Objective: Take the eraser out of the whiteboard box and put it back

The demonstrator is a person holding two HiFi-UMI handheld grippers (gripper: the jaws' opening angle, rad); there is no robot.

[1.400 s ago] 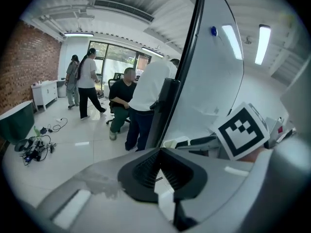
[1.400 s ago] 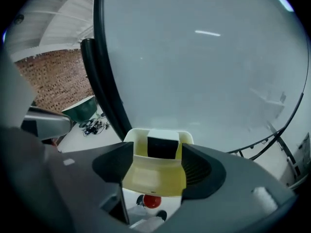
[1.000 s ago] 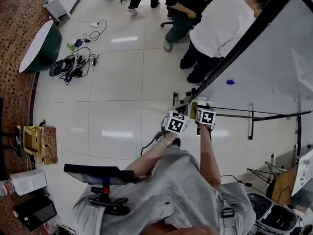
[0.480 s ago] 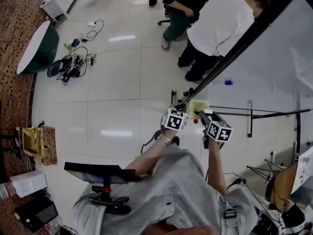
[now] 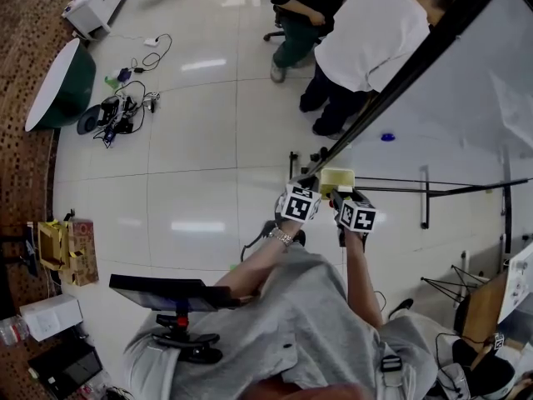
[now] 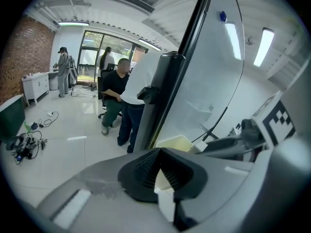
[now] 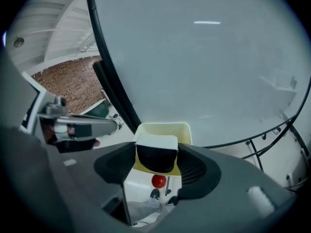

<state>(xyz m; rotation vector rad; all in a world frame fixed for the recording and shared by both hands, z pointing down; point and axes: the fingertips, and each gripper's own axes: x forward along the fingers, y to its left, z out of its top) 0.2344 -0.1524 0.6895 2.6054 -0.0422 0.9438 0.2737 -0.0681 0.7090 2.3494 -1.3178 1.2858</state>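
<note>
While the right gripper (image 7: pixel 156 152) clamps the black, white-topped eraser (image 7: pixel 155 158) right at the yellow box (image 7: pixel 163 127) by the whiteboard (image 7: pixel 204 57), the left gripper (image 6: pixel 160 165) waits close beside, jaws pressed together on nothing

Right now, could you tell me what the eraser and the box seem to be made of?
The eraser has a matte white top that looks like hard plastic, over a dark body with no shine, probably felt. The box is pale yellow, smooth and thin-walled with rounded corners, so likely moulded plastic.
</note>
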